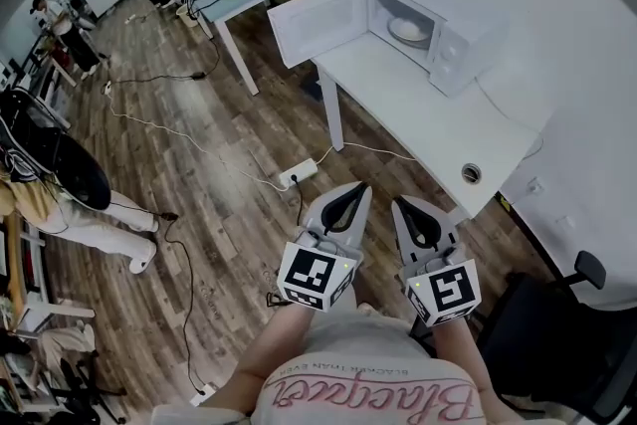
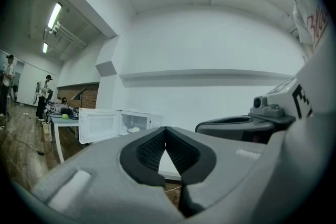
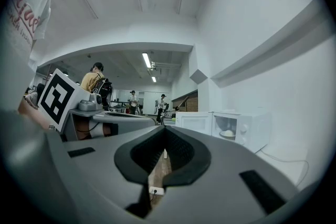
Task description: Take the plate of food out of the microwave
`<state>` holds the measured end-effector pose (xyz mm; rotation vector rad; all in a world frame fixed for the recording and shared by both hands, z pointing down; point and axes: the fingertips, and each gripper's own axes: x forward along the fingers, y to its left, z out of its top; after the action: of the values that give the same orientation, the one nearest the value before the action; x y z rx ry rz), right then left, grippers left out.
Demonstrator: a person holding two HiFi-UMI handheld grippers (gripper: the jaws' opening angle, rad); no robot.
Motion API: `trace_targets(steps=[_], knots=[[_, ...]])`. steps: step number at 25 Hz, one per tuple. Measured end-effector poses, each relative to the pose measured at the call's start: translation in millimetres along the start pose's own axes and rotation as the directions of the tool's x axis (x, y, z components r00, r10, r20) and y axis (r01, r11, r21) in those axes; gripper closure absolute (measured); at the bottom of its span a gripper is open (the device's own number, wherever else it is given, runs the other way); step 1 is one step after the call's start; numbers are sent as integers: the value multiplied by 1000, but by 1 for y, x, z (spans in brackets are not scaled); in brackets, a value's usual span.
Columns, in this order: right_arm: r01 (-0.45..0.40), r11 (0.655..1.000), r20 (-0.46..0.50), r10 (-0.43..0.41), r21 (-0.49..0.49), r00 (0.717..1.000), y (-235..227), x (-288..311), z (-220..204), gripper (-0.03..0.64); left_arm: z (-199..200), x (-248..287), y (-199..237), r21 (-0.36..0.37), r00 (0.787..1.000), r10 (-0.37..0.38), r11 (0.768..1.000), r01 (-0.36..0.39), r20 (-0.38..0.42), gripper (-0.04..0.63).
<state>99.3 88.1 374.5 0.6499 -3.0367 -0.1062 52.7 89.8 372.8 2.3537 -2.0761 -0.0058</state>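
The left gripper had its jaws pressed together, with nothing between them. Far off to the left, a white microwave stood with its door swung open and a plate of food inside. The right gripper was near, on the right.

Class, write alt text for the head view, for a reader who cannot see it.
A white microwave stands on a white table, its door swung open, with a plate inside. In the foreground the person holds the left gripper and right gripper side by side, both shut and empty, well short of the microwave.
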Motion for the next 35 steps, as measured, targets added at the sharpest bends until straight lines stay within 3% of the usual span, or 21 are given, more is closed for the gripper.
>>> trace_targets(steps=[15,35], knots=[[59,998,0,-59,-38,998,-54,82,10,612,11,75,61,-8,997,-66,998,66,30,589],[141,989,-59,-144,-40,988,-93,180,6,612,9,147,148,-42,989,-147,988,147,19,589]])
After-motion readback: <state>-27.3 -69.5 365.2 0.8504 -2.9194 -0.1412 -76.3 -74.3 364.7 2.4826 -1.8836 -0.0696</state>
